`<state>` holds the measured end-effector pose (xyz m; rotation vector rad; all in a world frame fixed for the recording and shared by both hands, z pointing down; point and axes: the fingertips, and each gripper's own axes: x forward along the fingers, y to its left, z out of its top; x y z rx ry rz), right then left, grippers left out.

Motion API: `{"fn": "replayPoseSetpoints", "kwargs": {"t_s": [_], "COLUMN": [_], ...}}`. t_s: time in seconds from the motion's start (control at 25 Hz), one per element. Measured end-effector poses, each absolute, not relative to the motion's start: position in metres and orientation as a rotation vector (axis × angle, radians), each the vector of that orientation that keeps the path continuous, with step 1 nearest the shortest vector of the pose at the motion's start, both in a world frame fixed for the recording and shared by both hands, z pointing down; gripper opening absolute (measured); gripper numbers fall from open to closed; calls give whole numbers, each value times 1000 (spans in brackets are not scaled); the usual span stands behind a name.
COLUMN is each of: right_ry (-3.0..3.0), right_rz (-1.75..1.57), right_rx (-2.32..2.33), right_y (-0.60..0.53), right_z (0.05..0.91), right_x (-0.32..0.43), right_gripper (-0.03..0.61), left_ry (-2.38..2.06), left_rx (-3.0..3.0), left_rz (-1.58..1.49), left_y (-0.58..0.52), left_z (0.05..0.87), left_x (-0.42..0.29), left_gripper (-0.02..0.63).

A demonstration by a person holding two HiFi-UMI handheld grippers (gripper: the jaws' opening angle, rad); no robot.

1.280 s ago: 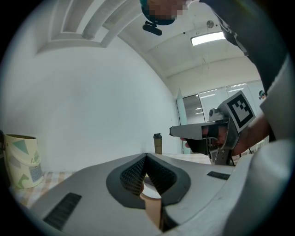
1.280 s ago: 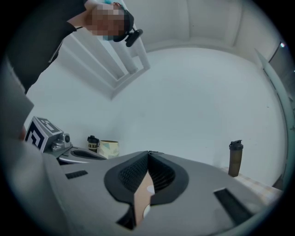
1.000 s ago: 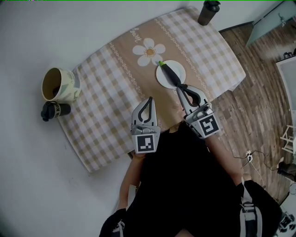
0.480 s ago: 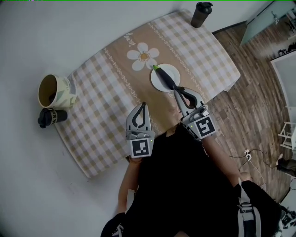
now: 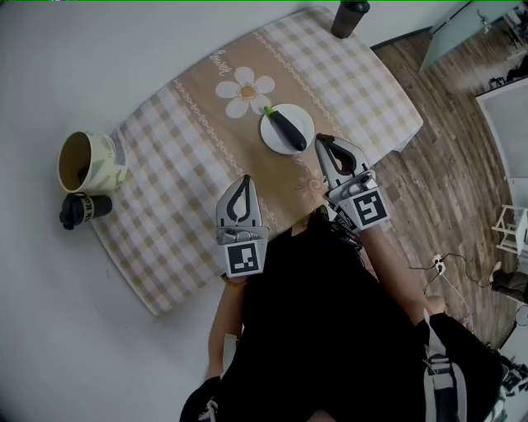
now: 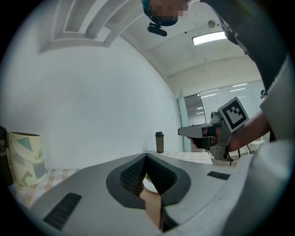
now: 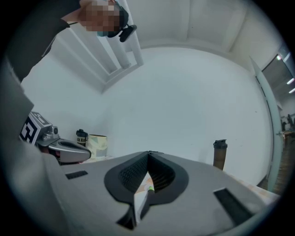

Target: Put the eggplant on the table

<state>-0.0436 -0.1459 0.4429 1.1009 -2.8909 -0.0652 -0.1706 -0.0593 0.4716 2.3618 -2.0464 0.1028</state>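
A dark purple eggplant (image 5: 285, 126) with a green stem lies on a small white plate (image 5: 299, 141) on the checked tablecloth (image 5: 181, 198). My right gripper (image 5: 320, 138) is shut and empty, its tips just off the plate's right rim, beside the eggplant's near end. In the right gripper view (image 7: 148, 152) the jaws meet, and the green stem (image 7: 150, 188) shows through the gap below them. My left gripper (image 5: 243, 177) is shut on nothing over the cloth, nearer the body and left of the plate. The left gripper view (image 6: 146, 155) also shows its jaws closed.
A large cream cup (image 5: 87, 161) and a black bottle (image 5: 82, 208) stand off the cloth's left end. A dark shaker bottle (image 5: 349, 16) stands at the far corner. The table's right edge drops to wooden floor (image 5: 445, 165). A daisy print (image 5: 238, 91) lies beyond the plate.
My right gripper's tips have come off the eggplant's near end and now sit beside the plate's right rim. The eggplant stays on the plate. The left gripper has hardly moved.
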Motion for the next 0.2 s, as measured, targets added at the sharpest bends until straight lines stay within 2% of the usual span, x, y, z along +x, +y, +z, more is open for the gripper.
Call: {"fn": "replayPoseSetpoints", "kwargs": {"t_s": [0.2], "right_ry": [-2876], "right_rz": [-69], "right_rx": [1116], "right_y": [-161], "right_z": [447], "right_x": [-39], "right_gripper": [2], "left_ry": [-2058], "left_rx": [2331], "left_rz": [110], "left_y": [-63], "left_z": [476], "left_x": [-176], "left_gripper": [2]}}
